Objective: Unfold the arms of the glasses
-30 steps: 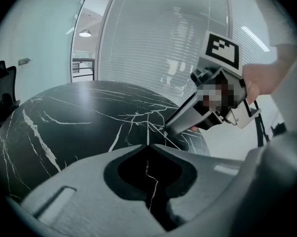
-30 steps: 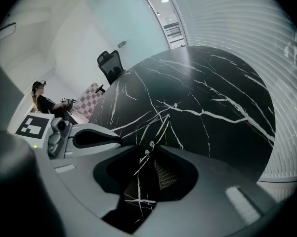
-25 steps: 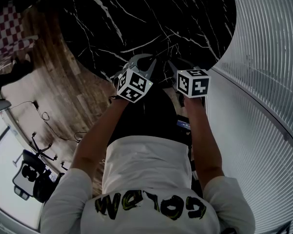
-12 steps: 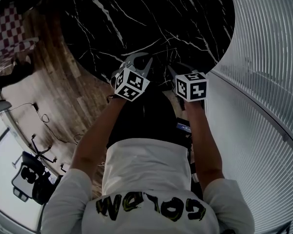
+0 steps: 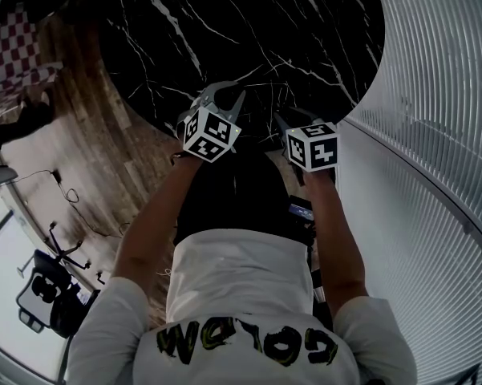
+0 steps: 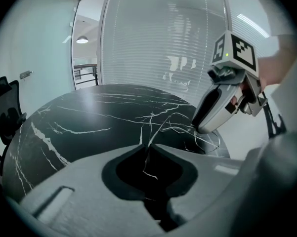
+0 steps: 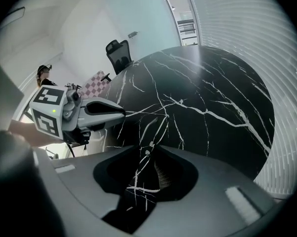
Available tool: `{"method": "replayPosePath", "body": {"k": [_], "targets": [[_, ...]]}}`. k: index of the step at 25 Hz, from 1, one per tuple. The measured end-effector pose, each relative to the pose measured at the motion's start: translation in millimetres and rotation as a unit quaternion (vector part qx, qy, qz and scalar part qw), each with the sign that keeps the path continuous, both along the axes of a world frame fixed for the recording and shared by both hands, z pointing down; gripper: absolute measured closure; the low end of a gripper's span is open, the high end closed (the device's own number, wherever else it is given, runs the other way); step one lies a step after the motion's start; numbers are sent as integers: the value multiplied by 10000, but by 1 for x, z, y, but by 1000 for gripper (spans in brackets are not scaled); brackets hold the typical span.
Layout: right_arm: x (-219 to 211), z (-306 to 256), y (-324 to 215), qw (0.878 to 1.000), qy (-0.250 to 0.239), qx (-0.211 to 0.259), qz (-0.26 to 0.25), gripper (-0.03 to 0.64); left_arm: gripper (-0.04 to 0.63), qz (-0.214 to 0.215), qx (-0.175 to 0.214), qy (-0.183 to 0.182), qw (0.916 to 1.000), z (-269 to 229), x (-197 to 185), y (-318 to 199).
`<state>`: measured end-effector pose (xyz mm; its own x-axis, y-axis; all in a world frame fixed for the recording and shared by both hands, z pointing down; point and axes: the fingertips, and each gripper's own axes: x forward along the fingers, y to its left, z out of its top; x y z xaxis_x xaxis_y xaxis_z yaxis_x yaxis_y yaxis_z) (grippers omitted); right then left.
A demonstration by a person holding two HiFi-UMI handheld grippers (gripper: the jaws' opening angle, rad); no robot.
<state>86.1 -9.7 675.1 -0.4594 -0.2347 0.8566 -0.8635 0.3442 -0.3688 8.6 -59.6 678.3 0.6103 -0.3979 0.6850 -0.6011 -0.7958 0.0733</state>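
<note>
Thin wire-framed glasses (image 5: 261,85) lie near the front edge of the round black marble table (image 5: 224,22), between my two grippers. My left gripper (image 5: 227,96) has its tips nearly together on one thin arm (image 6: 158,130) of the glasses, which runs out from the tips (image 6: 147,144) toward the right gripper (image 6: 212,110). Its jaws have just been opening a little, and the wire is still between them. My right gripper (image 5: 278,119) is shut on the glasses at the hinge (image 7: 150,143), whose small screws show between its tips (image 7: 149,149). The left gripper (image 7: 96,113) stands close to the left there.
A slatted white wall (image 5: 433,95) curves along the right of the table. Wooden floor (image 5: 88,135) lies to the left, with an office chair (image 5: 48,287) and a checkered item (image 5: 12,46). Another chair (image 7: 119,53) stands beyond the table's far side.
Both grippers have shifted slightly farther over the table. The left one also drifted to the left, away from the right gripper. The wire arm stays between its tips.
</note>
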Motion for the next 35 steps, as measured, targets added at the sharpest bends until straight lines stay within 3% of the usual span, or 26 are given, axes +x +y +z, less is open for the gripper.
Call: {"method": "replayPosePath", "body": {"k": [19,27,35], "targets": [[2,1,15,9993,65,-149,-329,525,555,4,32,-108,9999,4,-5,-3],[4,1,13,9997,-99,-206,-31,528,533,315,196,165,9992,-1,4,8],[3,1,11,9998,-52,-179,-9,538,520,583,360,-14,9977,-3,6,15]]}}
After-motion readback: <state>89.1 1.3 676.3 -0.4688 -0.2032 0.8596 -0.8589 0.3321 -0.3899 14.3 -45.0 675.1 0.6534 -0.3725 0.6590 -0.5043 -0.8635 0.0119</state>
